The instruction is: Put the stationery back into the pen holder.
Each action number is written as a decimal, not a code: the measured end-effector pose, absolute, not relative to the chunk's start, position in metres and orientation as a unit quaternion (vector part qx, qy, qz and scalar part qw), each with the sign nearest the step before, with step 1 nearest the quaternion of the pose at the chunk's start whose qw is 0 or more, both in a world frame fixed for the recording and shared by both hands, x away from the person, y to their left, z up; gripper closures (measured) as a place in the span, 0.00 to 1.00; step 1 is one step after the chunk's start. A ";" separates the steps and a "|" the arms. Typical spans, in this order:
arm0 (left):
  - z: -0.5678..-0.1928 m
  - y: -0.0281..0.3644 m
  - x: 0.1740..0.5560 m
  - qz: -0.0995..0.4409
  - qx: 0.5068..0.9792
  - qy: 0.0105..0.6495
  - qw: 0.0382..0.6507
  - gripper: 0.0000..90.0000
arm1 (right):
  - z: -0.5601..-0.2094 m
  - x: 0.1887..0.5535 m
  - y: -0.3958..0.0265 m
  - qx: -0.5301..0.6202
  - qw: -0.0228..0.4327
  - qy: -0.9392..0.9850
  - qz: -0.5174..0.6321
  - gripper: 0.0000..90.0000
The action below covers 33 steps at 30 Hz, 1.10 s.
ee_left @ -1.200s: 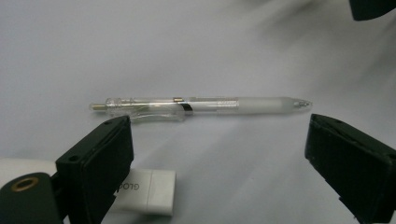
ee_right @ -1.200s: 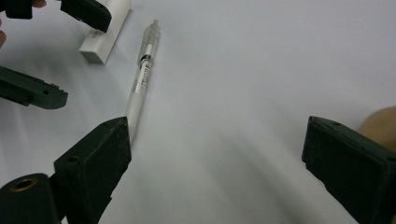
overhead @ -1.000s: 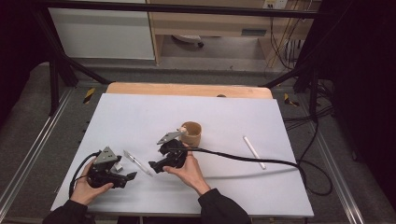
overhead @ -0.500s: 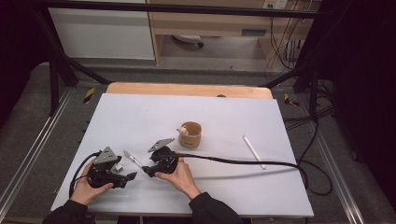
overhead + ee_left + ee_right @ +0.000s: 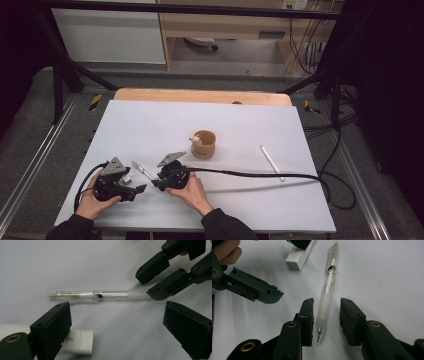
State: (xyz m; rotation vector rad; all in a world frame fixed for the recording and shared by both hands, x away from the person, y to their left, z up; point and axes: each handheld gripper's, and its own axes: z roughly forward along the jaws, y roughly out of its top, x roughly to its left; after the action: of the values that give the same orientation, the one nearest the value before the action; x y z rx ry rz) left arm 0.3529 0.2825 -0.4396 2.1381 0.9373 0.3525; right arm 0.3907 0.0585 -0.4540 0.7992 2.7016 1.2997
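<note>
On the near-left part of the white table [image 5: 250,120], a clear plastic pen [image 5: 329,287] lies flat with its frosted grip between the black jaws of the right gripper [image 5: 327,317], which have just been closing: the left pad sits against the barrel, the right one a sliver off, nothing lifted. The left gripper [image 5: 117,325] rests wide open and empty just short of the pen, a small white eraser [image 5: 80,341] by its left jaw; the high view adds a round wooden cup [image 5: 203,144] and a white stick [image 5: 271,162] farther right
</note>
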 end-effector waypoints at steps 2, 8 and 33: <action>-0.440 0.282 0.353 0.138 0.838 0.367 0.380 0.09 | -0.456 0.390 0.059 0.256 0.020 0.871 0.418 0.75; -0.439 0.282 0.353 0.139 0.837 0.367 0.380 0.09 | -0.458 0.389 0.059 0.251 0.019 0.871 0.423 0.83; -0.438 0.283 0.352 0.141 0.837 0.365 0.382 0.09 | -0.450 0.387 0.056 0.288 0.025 0.862 0.417 0.90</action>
State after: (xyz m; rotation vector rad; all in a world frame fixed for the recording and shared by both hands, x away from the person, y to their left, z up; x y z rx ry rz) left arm 0.3524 0.2826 -0.4385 2.1363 0.9322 0.3608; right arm 0.3865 0.0562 -0.4496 0.8899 2.6640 1.2899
